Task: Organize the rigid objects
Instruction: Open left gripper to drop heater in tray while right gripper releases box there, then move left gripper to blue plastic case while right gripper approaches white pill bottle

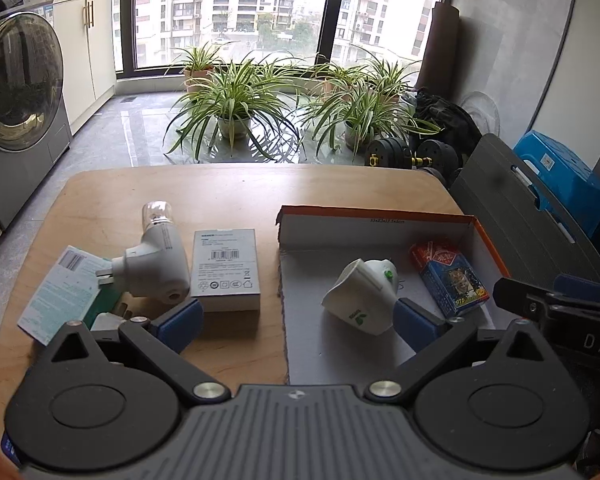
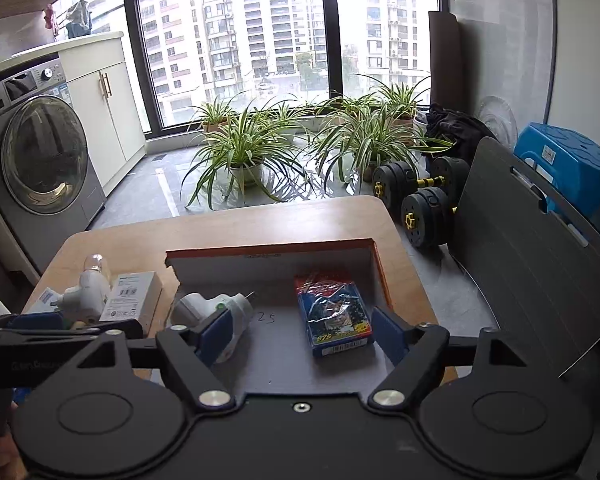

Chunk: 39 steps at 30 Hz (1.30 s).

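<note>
1. The left gripper (image 1: 298, 322) holds its fingers (image 1: 180, 322) spread wide with nothing between them. It hangs over the near desk edge, straddling the left wall of the box.
2. The right gripper (image 2: 304, 334) also has its fingers (image 2: 216, 334) spread and empty. The card pack (image 2: 334, 314) lies flat on the box floor just ahead of them, not gripped.
3. The shallow cardboard box (image 1: 380, 216) sits on the right half of the desk (image 1: 228, 188). It already contains the white adapter (image 1: 362, 296) at its left side and the card pack at its right side, apart from each other.
4. Still outside the box, on the left half of the desk: a grey carton (image 1: 225, 268) lying flat, a white plug-in lamp (image 1: 156, 264) touching its left side, and a teal leaflet pack (image 1: 62, 292) at the near-left corner, partly under the lamp's plug.
5. Judged status: sorting is partly complete; three items remain.
6. Hazards:
   - The lamp's clear bulb (image 1: 156, 210) is probably fragile; pinching it instead of the white body may crack it.
   - The lamp leans against the carton; lifting either may drag or topple the other.
   - The leaflet pack lies close to the desk edge; a sideways nudge may push it off.
   - The two grippers work close together; crossing paths may cause a collision.
</note>
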Available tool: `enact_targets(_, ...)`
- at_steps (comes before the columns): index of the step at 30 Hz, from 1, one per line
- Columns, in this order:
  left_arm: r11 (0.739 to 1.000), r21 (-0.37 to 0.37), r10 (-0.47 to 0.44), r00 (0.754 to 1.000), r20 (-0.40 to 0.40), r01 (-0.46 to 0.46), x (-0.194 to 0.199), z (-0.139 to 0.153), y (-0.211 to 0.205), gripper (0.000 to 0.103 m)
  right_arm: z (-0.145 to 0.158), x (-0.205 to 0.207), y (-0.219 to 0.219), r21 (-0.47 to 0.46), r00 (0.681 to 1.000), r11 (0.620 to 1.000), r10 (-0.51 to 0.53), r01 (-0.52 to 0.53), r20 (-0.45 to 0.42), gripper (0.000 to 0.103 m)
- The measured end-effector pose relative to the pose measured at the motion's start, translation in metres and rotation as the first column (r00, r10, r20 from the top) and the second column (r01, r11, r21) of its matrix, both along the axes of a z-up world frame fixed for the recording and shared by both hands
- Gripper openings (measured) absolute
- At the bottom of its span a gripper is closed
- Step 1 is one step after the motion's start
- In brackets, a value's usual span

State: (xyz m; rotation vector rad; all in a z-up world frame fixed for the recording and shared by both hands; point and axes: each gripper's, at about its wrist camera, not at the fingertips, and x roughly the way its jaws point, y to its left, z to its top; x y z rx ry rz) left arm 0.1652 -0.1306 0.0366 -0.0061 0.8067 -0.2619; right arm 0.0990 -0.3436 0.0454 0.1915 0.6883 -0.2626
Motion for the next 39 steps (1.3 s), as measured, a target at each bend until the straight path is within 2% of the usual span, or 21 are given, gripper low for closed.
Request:
enact_targets(9,0.998,-0.015,0.057,0.998,0.015,-0.057,-0.027,0.010,0.039,0.103,0.008,-0.015,0.042,0.013,0.999,0.999,0.051,-0.051,0.005,0.091)
enact_targets(20,0.992,-0.017,0.125,0.992,0.026,-0.125,-0.047,0.017,0.079,0.103,0.008,-0.013,0.088,0.003,0.991,0.991,0.133,-0.133,-0.009,0.091)
enact_targets(39,0.979,-0.020,0.203,0.979,0.014,-0.203,-0.057,0.008,0.130,0.103,-0.004,0.002,0.138,-0.002,0.974,0.975,0.222,-0.222,-0.042,0.091)
